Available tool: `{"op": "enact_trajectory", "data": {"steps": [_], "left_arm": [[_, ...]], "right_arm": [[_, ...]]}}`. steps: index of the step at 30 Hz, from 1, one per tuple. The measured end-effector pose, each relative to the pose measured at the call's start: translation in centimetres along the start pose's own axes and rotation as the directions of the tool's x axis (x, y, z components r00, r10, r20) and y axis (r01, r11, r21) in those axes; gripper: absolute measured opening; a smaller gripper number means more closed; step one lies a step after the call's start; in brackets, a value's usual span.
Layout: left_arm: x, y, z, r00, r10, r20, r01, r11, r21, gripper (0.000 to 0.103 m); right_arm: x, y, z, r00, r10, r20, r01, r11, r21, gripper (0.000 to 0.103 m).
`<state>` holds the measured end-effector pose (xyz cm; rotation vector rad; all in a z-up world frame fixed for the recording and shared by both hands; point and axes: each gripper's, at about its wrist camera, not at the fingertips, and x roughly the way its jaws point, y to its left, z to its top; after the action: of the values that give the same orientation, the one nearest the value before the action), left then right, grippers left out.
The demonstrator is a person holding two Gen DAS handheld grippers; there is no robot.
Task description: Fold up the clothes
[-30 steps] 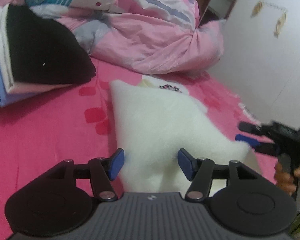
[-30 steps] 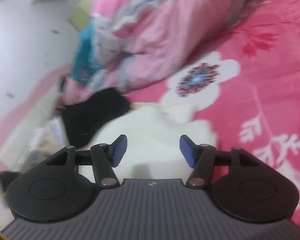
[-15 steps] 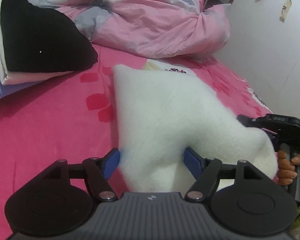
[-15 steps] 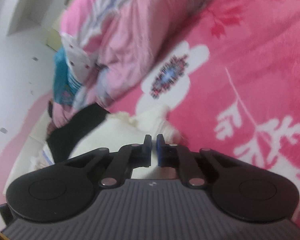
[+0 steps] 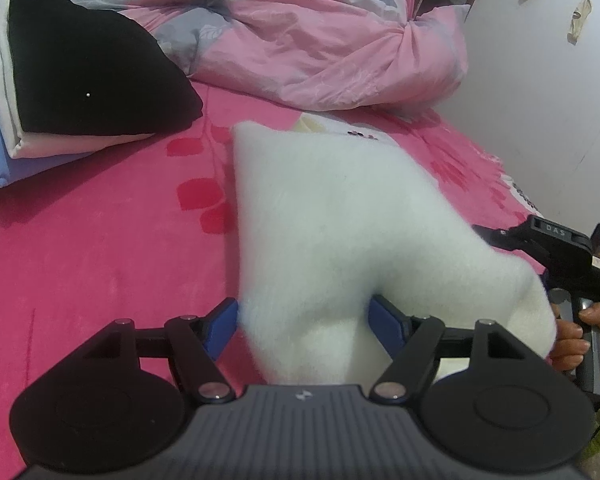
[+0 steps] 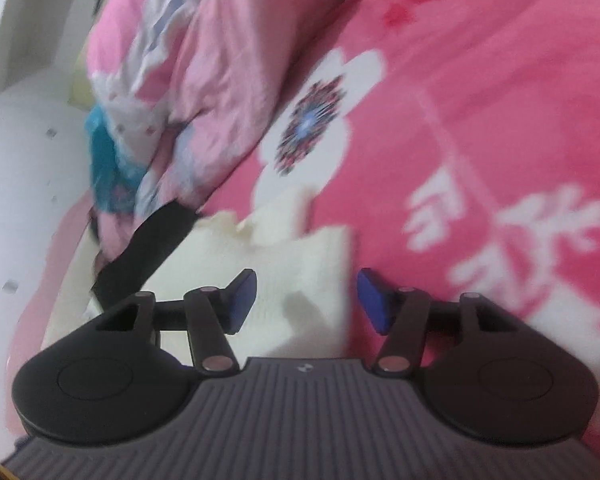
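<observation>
1. Stretching across both views, the pink bedsheet [image 5: 100, 240] with red and white flower prints fills most of each frame; it lies under everything else.
2. Bunched along the top of the left wrist view is a pink quilt [image 5: 320, 40], which also runs down the upper left of the right wrist view.
3. My task's thing, the white fleecy garment [image 5: 340, 232], lies on the sheet in the middle of the left wrist view, its near end reaching down between my left fingers; in the right wrist view its pale edge sits at lower centre.
4. At upper left of the left wrist view a stack of folded clothes [image 5: 80, 80] rests on the sheet, a black piece on top, white and light blue ones beneath.
5. My left gripper [image 5: 302, 326] stands wide, blue pads either side of the white fabric; whether they press on it I cannot tell.
6. My right gripper [image 6: 306, 300] is opening, half spread, with the garment's edge lying between the pads but not pinched.
7. At the right edge of the left wrist view my right hand [image 5: 580, 336] grasps the other gripper's handle.
</observation>
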<state>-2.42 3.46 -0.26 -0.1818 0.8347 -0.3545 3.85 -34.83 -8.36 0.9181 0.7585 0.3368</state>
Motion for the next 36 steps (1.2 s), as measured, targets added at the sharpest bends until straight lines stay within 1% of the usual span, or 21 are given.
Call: {"op": "enact_trajectory", "data": {"steps": [1,2,4,6,8,10,12,14,15,19,21,22,24,26,28,29,31,34,36], "left_arm": [[0.0,0.0,0.0,1.000,0.002,-0.001,-0.002,1.000,0.001,0.073],[0.0,-0.1,0.1,1.000,0.006,-0.002,-0.006,1.000,0.005,0.073],[-0.1,-0.4,0.0,1.000,0.019,0.001,-0.019,1.000,0.014,0.073],[-0.2,-0.8,-0.1,0.999,0.035,0.013,-0.036,0.999,0.037,0.073],[-0.3,-1.3,-0.4,0.998,0.053,0.029,-0.055,0.996,0.068,0.073],[-0.4,-1.6,-0.5,0.997,0.065,0.040,-0.069,0.994,0.090,0.073],[-0.7,-1.7,-0.4,0.997,0.068,0.042,-0.072,0.993,0.097,0.072],[-1.3,-1.5,-0.4,0.997,0.060,0.041,-0.063,0.995,0.083,0.071],[-1.6,-1.3,-0.4,0.998,0.049,0.042,-0.052,0.996,0.073,0.071],[-4.0,-0.4,-0.4,0.997,-0.014,0.074,0.013,1.000,0.013,0.071],[-5.2,0.9,-0.2,0.992,-0.086,0.087,0.093,0.993,-0.074,0.072],[-5.9,1.5,-0.2,0.988,-0.121,0.096,0.132,0.984,-0.117,0.073],[-7.1,2.8,0.0,0.975,-0.188,0.118,0.209,0.957,-0.202,0.074],[-8.0,3.7,0.0,0.965,-0.221,0.139,0.252,0.929,-0.271,0.075],[-8.7,4.0,-0.1,0.966,-0.211,0.147,0.246,0.924,-0.293,0.076],[-9.0,3.8,-0.1,0.970,-0.191,0.148,0.227,0.932,-0.282,0.077],[-9.3,3.1,-0.3,0.978,-0.150,0.148,0.184,0.951,-0.250,0.078],[-9.3,2.6,-0.6,0.979,-0.147,0.140,0.176,0.958,-0.224,0.079],[-9.0,2.1,-0.9,0.985,-0.120,0.122,0.143,0.969,-0.201,0.079]], "right_arm": [[0.3,0.3,-0.2,1.000,0.004,-0.004,-0.004,1.000,-0.010,0.038],[0.5,0.5,-0.4,1.000,0.009,-0.001,-0.009,1.000,-0.017,0.011],[0.1,0.5,-0.8,0.998,0.027,0.049,-0.026,0.999,-0.019,0.010],[-1.3,0.9,-1.0,0.991,0.069,0.118,-0.065,0.997,-0.040,0.010],[-2.7,1.4,-1.3,0.976,0.115,0.184,-0.104,0.992,-0.067,0.009],[-4.3,2.4,-1.7,0.955,0.184,0.231,-0.162,0.981,-0.112,0.009],[-5.6,3.7,-2.2,0.932,0.264,0.249,-0.225,0.959,-0.173,0.009],[-6.6,5.5,-3.1,0.916,0.328,0.232,-0.272,0.932,-0.241,0.009],[-6.9,6.5,-3.5,0.909,0.356,0.217,-0.293,0.916,-0.273,0.009],[-6.5,10.3,-5.8,0.906,0.413,0.089,-0.356,0.860,-0.366,0.009],[-5.6,11.6,-7.3,0.904,0.427,0.020,-0.387,0.838,-0.384,0.009],[-5.2,12.0,-8.0,0.902,0.431,-0.008,-0.400,0.831,-0.387,0.009],[-4.4,12.6,-9.6,0.899,0.434,-0.062,-0.422,0.819,-0.389,0.009],[-3.8,13.0,-11.3,0.892,0.438,-0.114,-0.446,0.806,-0.388,0.009],[-3.0,13.3,-12.9,0.875,0.450,-0.180,-0.484,0.789,-0.378,0.009],[-2.7,13.4,-13.7,0.868,0.448,-0.212,-0.496,0.782,-0.377,0.009],[-2.1,13.7,-15.3,0.861,0.431,-0.271,-0.507,0.772,-0.383,0.009],[-1.2,13.8,-17.2,0.856,0.400,-0.327,-0.509,0.766,-0.394,0.009],[-0.8,13.8,-18.2,0.850,0.388,-0.357,-0.514,0.763,-0.392,0.009]]}}
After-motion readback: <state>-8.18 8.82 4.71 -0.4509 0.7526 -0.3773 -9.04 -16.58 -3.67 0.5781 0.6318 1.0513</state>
